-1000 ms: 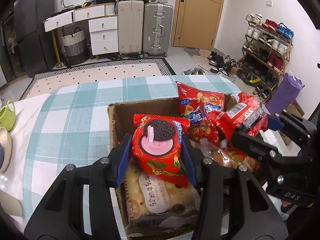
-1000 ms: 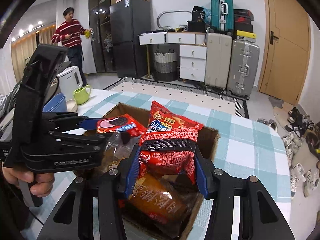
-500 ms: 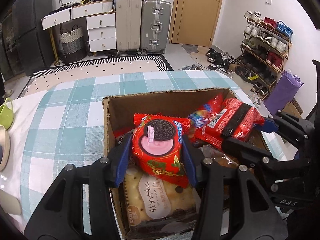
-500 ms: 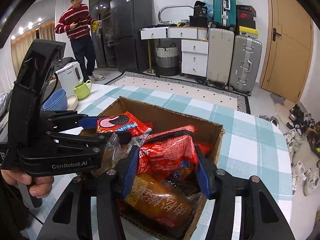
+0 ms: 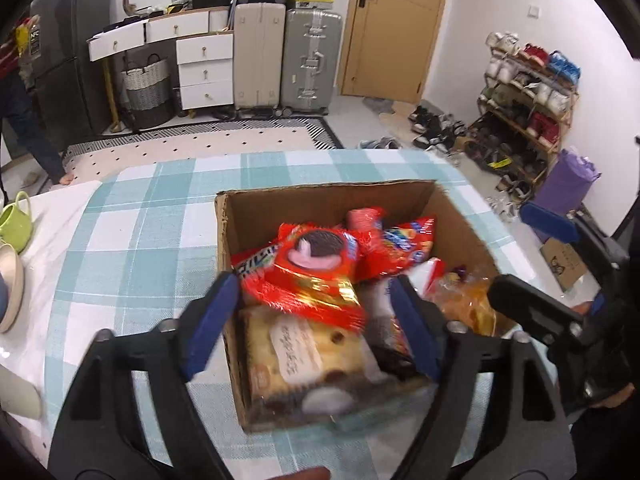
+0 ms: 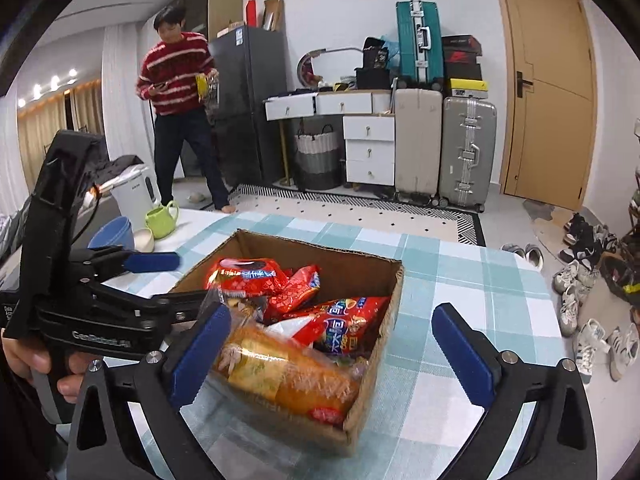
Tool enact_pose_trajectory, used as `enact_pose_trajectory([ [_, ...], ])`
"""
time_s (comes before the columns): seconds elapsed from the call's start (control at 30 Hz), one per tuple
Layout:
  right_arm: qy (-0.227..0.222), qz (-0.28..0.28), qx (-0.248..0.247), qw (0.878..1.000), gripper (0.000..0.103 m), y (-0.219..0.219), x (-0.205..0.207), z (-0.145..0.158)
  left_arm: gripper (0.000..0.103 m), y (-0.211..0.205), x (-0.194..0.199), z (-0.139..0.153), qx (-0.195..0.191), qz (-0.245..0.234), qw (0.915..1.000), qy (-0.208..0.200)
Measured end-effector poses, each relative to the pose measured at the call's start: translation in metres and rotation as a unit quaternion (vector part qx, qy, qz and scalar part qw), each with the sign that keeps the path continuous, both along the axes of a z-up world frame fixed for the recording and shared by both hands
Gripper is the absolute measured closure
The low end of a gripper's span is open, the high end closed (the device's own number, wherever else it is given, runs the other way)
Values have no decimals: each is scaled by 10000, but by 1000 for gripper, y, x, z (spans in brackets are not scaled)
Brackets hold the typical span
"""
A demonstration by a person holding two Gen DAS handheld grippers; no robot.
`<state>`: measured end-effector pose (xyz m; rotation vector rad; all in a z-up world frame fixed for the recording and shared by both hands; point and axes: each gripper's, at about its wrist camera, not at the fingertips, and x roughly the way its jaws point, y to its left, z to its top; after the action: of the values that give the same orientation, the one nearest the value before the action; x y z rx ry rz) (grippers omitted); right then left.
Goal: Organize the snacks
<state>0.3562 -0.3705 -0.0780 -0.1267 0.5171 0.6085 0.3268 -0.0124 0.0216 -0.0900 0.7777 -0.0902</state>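
Both snack drops look done. Left gripper (image 5: 316, 320) jaws just been opening, now released: red cookie pack (image 5: 312, 268) lies between the spread pads, touching neither, resting on top of the pile in the cardboard box (image 5: 320, 200), above the pale biscuit pack (image 5: 304, 352). Right gripper (image 6: 332, 352) jaws also just been opening, now wide apart and gripping nothing; one pad over the box's near left corner, the other outside its right wall, so the box edge sits between them. Red chip bag (image 6: 344, 326) lies flat inside by the right wall, next to the orange bread pack (image 6: 288, 376) at the near end. Loose, tilted stacking probably because packs are simply let go from above, not pushed in. Box stands on the checked tablecloth (image 6: 460, 272); green mug (image 6: 160, 220) and bowls well off to the side. Person in striped sweater in the background, not involved. Likely next: back both grippers out clear of the box walls; risk of snagging a crinkly wrapper on a pad.
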Motion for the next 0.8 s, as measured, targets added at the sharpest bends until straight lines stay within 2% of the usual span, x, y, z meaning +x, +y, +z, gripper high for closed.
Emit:
enact_pose_trajectory([
  [0.1,-19,-29,177,9998,1,-11,-11,-2,1,0,-17,6,222,192,9994,-168],
  [0.27,7,-102,361,9993,1,-24,-27,-11,1,7,-52,10,-5,156,9990,-412],
  [0.57,-66,-42,625,9980,1,-37,-58,-30,1,12,-105,1,36,266,9959,-862],
  [0.8,-370,46,715,9967,1,-42,-86,-41,1,19,-133,-12,102,421,9925,-1147],
])
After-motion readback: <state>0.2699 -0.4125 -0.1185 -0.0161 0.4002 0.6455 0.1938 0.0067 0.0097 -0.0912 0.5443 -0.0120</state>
